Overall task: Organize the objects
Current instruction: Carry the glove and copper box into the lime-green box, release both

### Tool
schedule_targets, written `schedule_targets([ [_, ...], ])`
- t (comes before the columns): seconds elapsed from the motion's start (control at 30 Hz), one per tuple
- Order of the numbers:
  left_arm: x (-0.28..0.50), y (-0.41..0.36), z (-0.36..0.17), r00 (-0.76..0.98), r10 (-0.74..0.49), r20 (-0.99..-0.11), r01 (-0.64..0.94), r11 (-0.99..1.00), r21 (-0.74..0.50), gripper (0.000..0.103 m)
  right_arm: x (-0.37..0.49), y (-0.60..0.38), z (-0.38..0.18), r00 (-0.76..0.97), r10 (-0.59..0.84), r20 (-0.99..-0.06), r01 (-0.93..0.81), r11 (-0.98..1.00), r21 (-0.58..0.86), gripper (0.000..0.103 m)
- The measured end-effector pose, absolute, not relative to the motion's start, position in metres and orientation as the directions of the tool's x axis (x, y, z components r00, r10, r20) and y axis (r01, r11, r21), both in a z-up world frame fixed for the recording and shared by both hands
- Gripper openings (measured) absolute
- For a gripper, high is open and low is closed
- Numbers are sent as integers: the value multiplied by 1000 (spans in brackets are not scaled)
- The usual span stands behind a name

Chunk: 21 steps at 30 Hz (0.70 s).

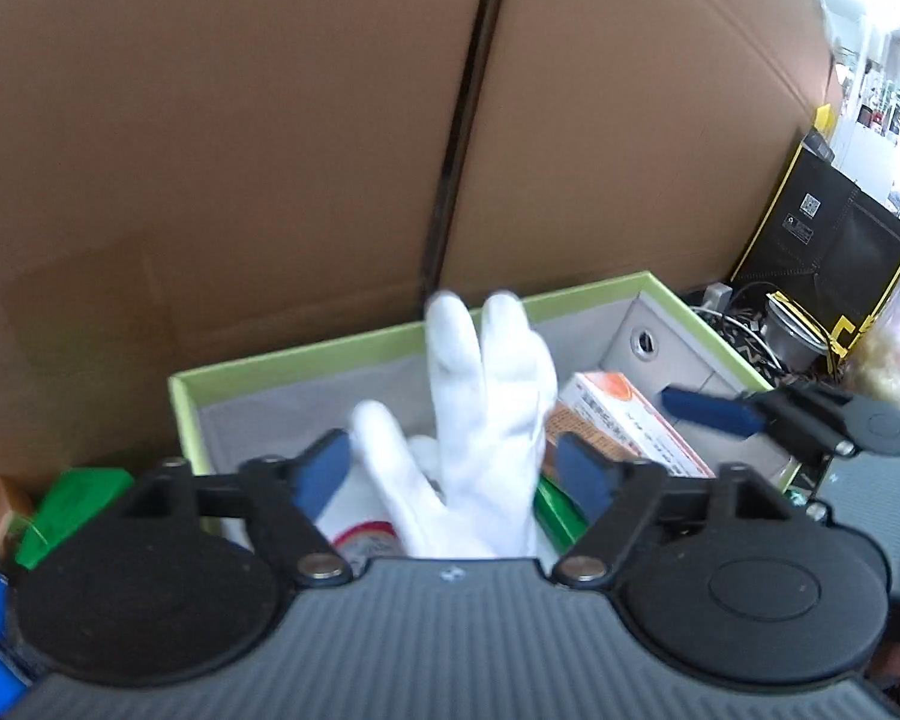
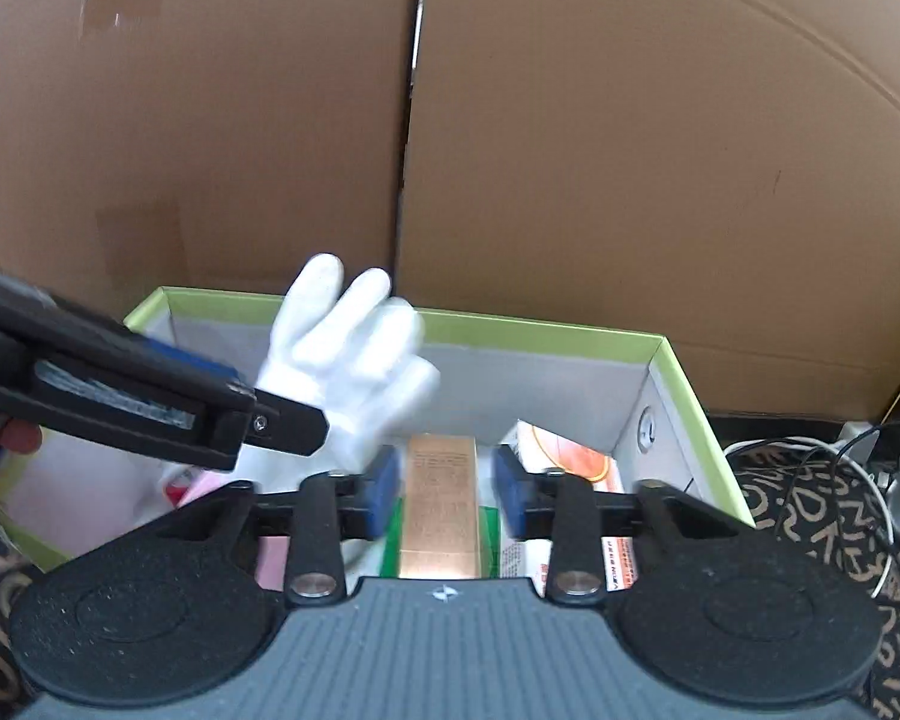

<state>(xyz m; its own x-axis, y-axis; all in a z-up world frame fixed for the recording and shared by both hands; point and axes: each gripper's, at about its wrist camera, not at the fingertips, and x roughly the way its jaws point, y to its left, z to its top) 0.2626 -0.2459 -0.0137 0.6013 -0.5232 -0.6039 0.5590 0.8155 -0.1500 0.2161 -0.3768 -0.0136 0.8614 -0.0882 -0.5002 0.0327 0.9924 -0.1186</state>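
A white glove stands fingers-up inside the green-rimmed box, between the blue pads of my left gripper. That gripper is open, with gaps on both sides of the glove. In the right wrist view the glove is blurred beside my left gripper. My right gripper is open over the box. A copper-coloured carton lies between its pads with a narrow gap on each side. From the right, one of its pads reaches over the box rim.
The box also holds an orange-and-white carton, a green item and a red-labelled bottle. Tall cardboard sheets rise behind it. A black-and-yellow bag, cables and a patterned rug lie right; a green packet lies left.
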Motion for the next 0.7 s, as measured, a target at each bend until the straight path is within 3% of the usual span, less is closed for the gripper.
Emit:
schedule_targets([
  [0.07, 255, -242, -9, 619, -523, -586, 560, 817, -137, 97, 211, -375, -15, 875, -126, -467, 49, 984, -174, 66],
  [0.13, 246, -237, -2, 642, -523, -560, 550, 824, -140, 103, 205, -376, -10, 885, -151, -441, 65, 977, -204, 66],
  [0.5, 165, -185, 47, 718, -536, -444, 537, 832, -136, 103, 138, -363, 36, 942, -143, -303, 98, 983, -158, 85],
  [0.7, 124, -148, 57, 775, -488, -402, 485, 867, -116, 103, 104, -344, 43, 955, -90, -283, 53, 989, -138, 90],
])
